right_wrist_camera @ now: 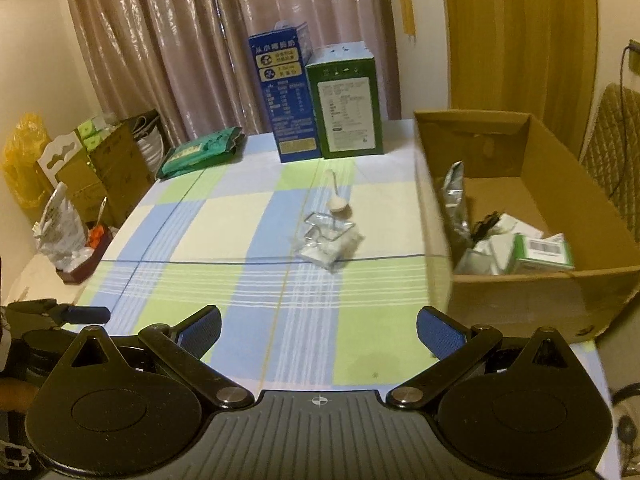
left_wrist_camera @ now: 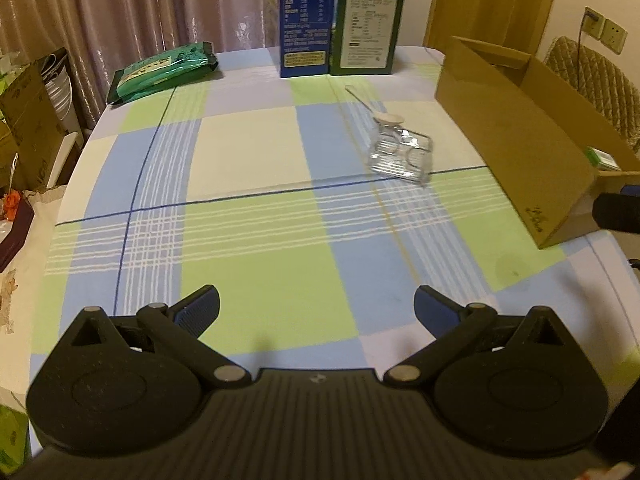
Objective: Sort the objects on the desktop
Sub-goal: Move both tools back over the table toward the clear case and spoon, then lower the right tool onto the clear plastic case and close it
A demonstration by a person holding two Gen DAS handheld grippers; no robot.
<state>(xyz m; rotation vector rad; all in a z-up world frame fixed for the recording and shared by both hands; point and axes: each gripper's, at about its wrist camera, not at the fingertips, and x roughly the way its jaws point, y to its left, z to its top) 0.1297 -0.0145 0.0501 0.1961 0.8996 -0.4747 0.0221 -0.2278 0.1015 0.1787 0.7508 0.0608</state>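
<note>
A clear glass dish (left_wrist_camera: 401, 154) lies near the middle of the surface (left_wrist_camera: 256, 240), on a checked cloth, and a white spoon (left_wrist_camera: 374, 105) touches its far edge. Just to the right stands an open cardboard box (right_wrist_camera: 532, 292) with small packages inside. At the far edge stand a blue carton (left_wrist_camera: 307, 20) and a green carton (left_wrist_camera: 368, 26), touching; a green packet (left_wrist_camera: 164, 72) lies to their left. The left gripper (left_wrist_camera: 316, 312) and the right gripper (right_wrist_camera: 319, 330) hover above the cloth, both with jaws wide apart and holding nothing.

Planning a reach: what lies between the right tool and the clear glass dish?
Only bare checked tablecloth between the right tool and the glass dish, in the right wrist view.
</note>
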